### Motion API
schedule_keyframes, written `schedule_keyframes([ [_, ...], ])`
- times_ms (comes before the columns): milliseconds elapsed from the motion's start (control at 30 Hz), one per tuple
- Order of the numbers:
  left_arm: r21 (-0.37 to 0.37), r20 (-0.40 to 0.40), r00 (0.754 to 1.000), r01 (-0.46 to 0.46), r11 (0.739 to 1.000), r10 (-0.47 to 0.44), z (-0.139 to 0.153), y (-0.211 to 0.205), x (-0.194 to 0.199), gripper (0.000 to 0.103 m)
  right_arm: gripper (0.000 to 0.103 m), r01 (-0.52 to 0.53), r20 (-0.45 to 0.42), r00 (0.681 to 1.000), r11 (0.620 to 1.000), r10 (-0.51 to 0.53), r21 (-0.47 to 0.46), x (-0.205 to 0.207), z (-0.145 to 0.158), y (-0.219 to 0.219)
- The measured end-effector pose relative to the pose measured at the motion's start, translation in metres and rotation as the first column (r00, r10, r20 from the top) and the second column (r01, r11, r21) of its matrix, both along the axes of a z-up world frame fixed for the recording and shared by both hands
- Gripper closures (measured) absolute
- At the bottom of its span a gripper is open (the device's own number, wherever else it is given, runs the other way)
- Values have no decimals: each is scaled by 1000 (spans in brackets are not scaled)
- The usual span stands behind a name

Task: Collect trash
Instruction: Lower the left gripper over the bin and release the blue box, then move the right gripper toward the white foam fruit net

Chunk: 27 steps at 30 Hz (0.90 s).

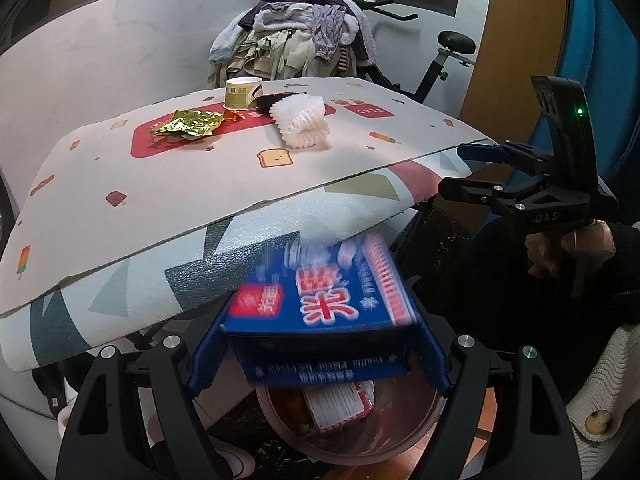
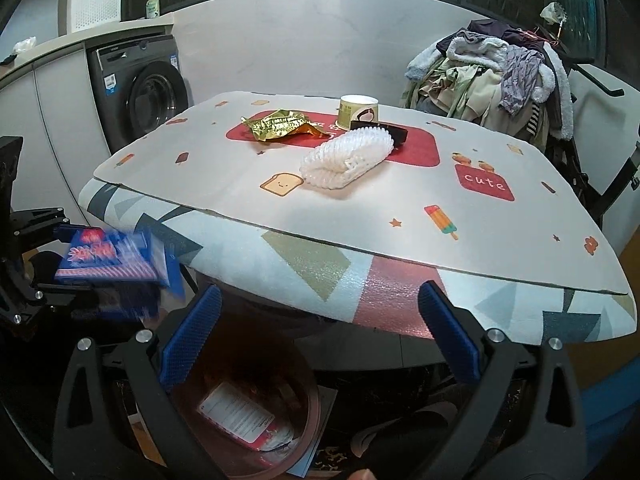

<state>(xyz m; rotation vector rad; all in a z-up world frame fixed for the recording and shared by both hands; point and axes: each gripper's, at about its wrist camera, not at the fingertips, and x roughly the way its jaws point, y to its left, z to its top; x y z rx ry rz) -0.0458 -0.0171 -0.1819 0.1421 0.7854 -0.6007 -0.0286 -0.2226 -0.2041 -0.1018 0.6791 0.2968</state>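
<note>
My left gripper (image 1: 320,320) is shut on a blue snack box (image 1: 320,300), which spans the full gap between its blue pads and is motion-blurred. It hangs below the table edge over a pinkish bin (image 1: 404,436) that holds a red-and-white packet (image 1: 340,408). In the right wrist view the box (image 2: 108,256) and left gripper (image 2: 24,280) are at far left. My right gripper (image 2: 320,296) stands open and empty above the bin (image 2: 312,420). On the table lie a gold wrapper (image 2: 276,122), a paper cup (image 2: 358,110), white foam netting (image 2: 346,156) and a black piece (image 2: 380,128).
The table (image 2: 400,216) has a patterned foam mat that overhangs its front edge. A chair piled with clothes (image 2: 492,72) stands behind it, and a washing machine (image 2: 152,96) is at back left. An exercise bike (image 1: 448,52) is at the right. A person's hand (image 1: 560,248) holds the right gripper.
</note>
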Motion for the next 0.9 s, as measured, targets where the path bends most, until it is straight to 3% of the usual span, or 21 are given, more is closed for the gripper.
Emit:
schedule_keyframes([
  [267, 13, -4, 1000, -31, 999, 31, -1, 1, 2, 12, 6, 0, -6, 1000, 1000, 0, -3, 1, -2, 1],
  [900, 9, -19, 991, -135, 991, 135, -1, 16, 13, 6, 6, -3, -29, 1000, 1000, 2, -31, 5, -6, 6],
])
